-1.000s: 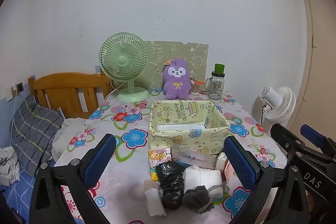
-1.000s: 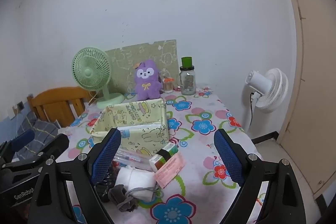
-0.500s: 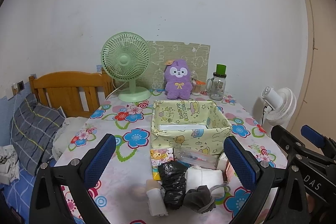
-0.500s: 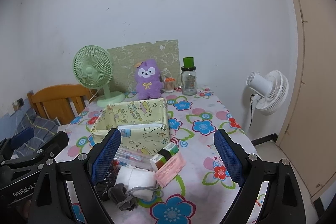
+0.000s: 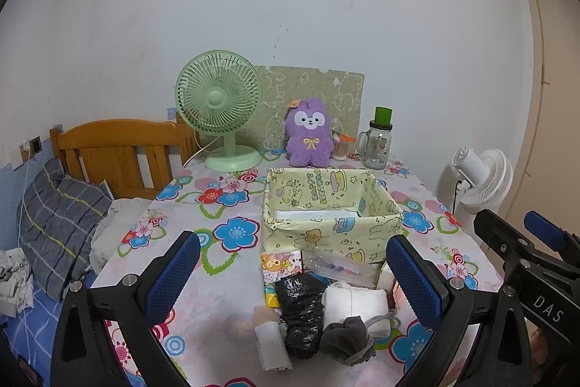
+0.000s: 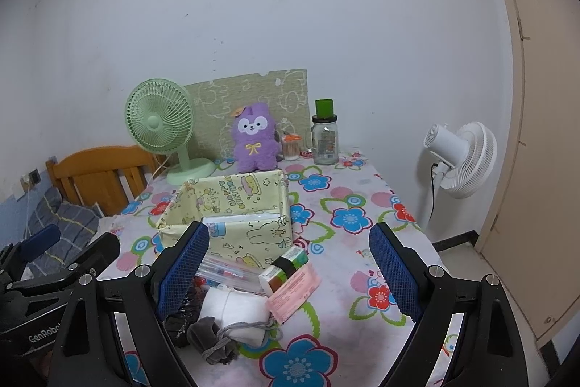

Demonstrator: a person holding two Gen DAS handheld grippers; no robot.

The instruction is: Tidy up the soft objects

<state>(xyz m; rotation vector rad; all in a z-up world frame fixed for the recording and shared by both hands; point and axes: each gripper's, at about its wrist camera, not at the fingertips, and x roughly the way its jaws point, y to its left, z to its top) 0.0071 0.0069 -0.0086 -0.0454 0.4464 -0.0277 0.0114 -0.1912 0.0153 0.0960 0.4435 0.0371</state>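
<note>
A yellow cartoon-print fabric box [image 5: 328, 227] [image 6: 232, 205] stands open in the middle of the flowered table. In front of it lies a pile: a black crinkled bag [image 5: 301, 307], a white folded cloth [image 5: 357, 303] [image 6: 235, 309], a grey drawstring pouch [image 5: 344, 340] [image 6: 212, 338], a small white roll [image 5: 270, 340], a tissue pack [image 5: 281, 265], a clear zip pouch [image 6: 228, 272], a small carton [image 6: 284, 269] and a pink packet [image 6: 295, 289]. My left gripper [image 5: 290, 281] is open above the pile. My right gripper [image 6: 290, 272] is open above it too. A purple plush [image 5: 308, 136] [image 6: 255, 136] sits at the back.
A green desk fan [image 5: 219, 107] and a glass jar with a green lid [image 5: 378, 142] stand at the table's back edge. A white floor fan [image 6: 460, 158] stands to the right. A wooden bed headboard [image 5: 119, 151] and grey pillow [image 5: 58, 216] lie to the left.
Both grippers have drawn back and risen slightly, so the table scene sits a little lower and farther. Both stay open. Nothing on the table has moved.
</note>
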